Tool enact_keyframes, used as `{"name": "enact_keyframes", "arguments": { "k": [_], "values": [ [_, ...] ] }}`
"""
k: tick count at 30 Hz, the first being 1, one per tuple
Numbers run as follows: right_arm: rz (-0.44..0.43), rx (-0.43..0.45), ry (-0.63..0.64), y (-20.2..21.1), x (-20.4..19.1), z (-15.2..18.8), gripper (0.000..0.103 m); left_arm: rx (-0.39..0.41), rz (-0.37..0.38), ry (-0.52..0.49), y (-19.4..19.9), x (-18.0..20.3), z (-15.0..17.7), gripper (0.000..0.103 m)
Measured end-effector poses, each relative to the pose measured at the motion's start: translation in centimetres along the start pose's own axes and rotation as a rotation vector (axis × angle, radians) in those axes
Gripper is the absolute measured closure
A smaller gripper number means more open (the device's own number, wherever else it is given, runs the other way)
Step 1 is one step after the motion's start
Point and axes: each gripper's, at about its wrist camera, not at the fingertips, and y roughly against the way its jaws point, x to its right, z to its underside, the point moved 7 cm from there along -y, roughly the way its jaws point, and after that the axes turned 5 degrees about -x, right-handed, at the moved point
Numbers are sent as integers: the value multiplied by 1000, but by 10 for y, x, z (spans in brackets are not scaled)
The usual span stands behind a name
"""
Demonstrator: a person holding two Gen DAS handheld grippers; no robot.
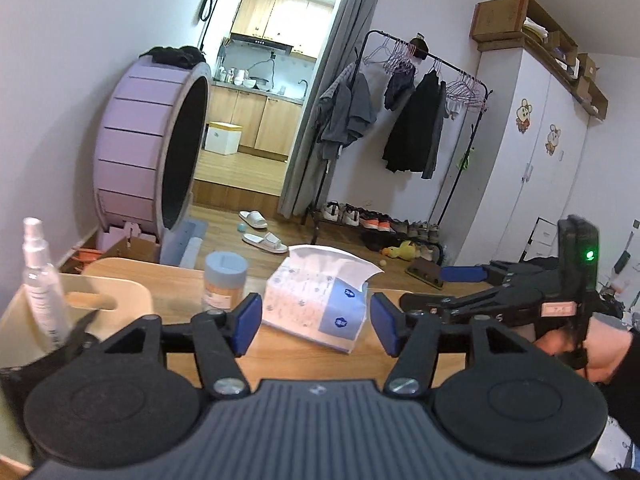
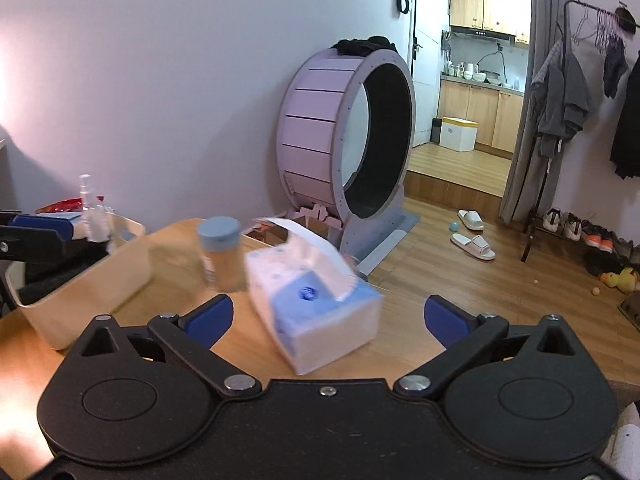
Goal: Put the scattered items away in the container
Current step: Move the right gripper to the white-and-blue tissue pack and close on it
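Jaws of both grippers spread, empty — right gripper (image 2: 328, 312) widest, framing tissue pack (image 2: 316, 312), untouched.

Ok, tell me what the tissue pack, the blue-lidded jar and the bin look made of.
Tissue pack: thin soft plastic film, slightly glossy and creased, with a white paper sheet sticking out.
Blue-lidded jar: clear body, plastic or glass, tan contents showing through; matte lid, likely plastic.
Bin: smooth cream moulded plastic, probably, with rounded corners.

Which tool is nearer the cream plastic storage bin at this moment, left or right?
Left. The left tool sits right beside the cream plastic storage bin, at its right edge; the right tool is farther right, open and facing the blue-and-white tissue pack.
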Motion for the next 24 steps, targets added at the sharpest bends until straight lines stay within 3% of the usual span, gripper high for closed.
{"name": "enact_keyframes", "arguments": {
  "k": [9,14,24],
  "values": [
    [-129,7,72,-47,18,13,0,-20,-30,40,-45,0,-5,40],
    [-159,26,78,-60,29,17,0,-23,-45,52,-61,-3,-9,40],
    [-234,32,116,-79,24,20,0,-9,-59,69,-62,-9,-7,39]
  ]
}}
